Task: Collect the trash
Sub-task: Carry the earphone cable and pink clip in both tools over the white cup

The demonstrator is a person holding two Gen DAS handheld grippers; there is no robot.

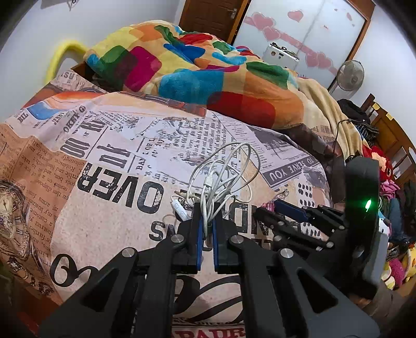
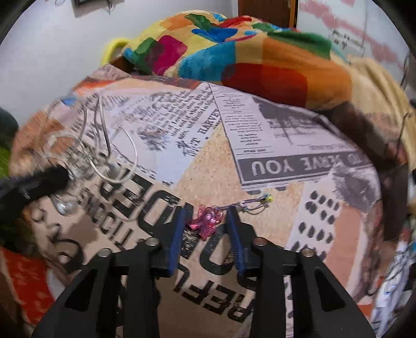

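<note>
On the newspaper-print bedspread point(image 1: 109, 145), my left gripper point(image 1: 206, 210) is shut on a tangle of white earphone cable point(image 1: 223, 174); its loops stand up above the fingertips. The same gripper shows blurred at the left edge of the right wrist view, trailing the cable point(image 2: 104, 161). My right gripper point(image 2: 206, 212) points down at a small pink shiny scrap point(image 2: 208, 221) lying on the bedspread point(image 2: 260, 182). The blue pads flank the scrap with small gaps, so the gripper is open. A thin cord with a yellow bead point(image 2: 269, 198) runs off the scrap to the right. In the left wrist view the right gripper point(image 1: 270, 209) sits by the pink scrap point(image 1: 269, 206).
A bunched multicoloured fleece blanket point(image 1: 197, 72) lies at the back of the bed. A black cable point(image 1: 338, 135) hangs at the bed's right side. A fan point(image 1: 349, 75), wooden furniture and piled clothes and toys point(image 1: 390, 187) stand to the right. A wooden door point(image 1: 213, 15) is behind.
</note>
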